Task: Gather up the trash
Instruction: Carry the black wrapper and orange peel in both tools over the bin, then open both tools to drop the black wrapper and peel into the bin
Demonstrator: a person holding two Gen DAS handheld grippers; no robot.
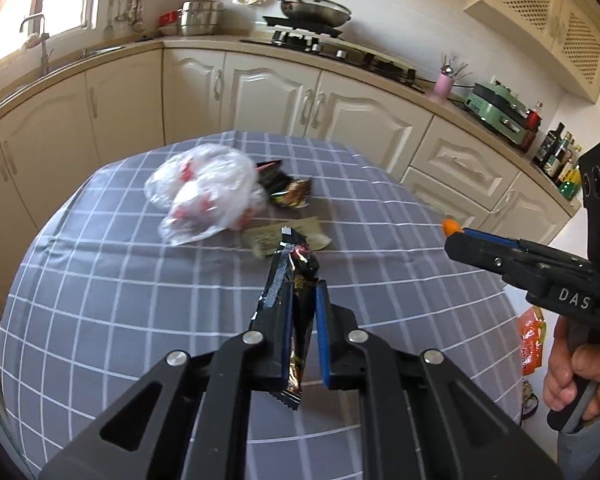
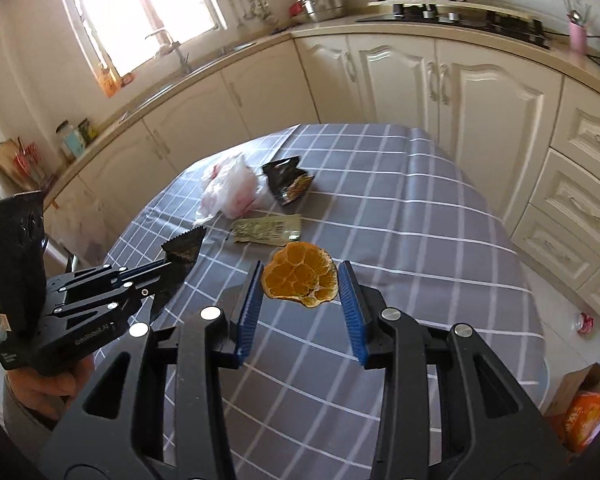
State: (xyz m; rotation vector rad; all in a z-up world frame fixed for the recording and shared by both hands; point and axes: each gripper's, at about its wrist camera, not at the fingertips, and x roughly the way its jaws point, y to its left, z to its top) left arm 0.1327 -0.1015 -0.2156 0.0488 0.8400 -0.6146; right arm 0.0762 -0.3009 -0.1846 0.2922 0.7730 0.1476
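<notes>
My left gripper (image 1: 305, 300) is shut on a black snack wrapper (image 1: 298, 280) and holds it above the grey checked table (image 1: 100, 300); it also shows at the left of the right wrist view (image 2: 172, 268). My right gripper (image 2: 300, 280) holds an orange peel (image 2: 300, 276) between its blue pads above the table; its orange tip shows in the left wrist view (image 1: 450, 226). On the table lie a crumpled plastic bag (image 1: 204, 196), a dark foil wrapper (image 1: 290, 190) and a flat greenish packet (image 1: 288, 236).
Cream kitchen cabinets (image 1: 268, 92) and a counter with a stove (image 1: 328, 46) curve behind the table. An orange bag (image 2: 588, 412) and a cardboard box lie on the floor at the right of the table.
</notes>
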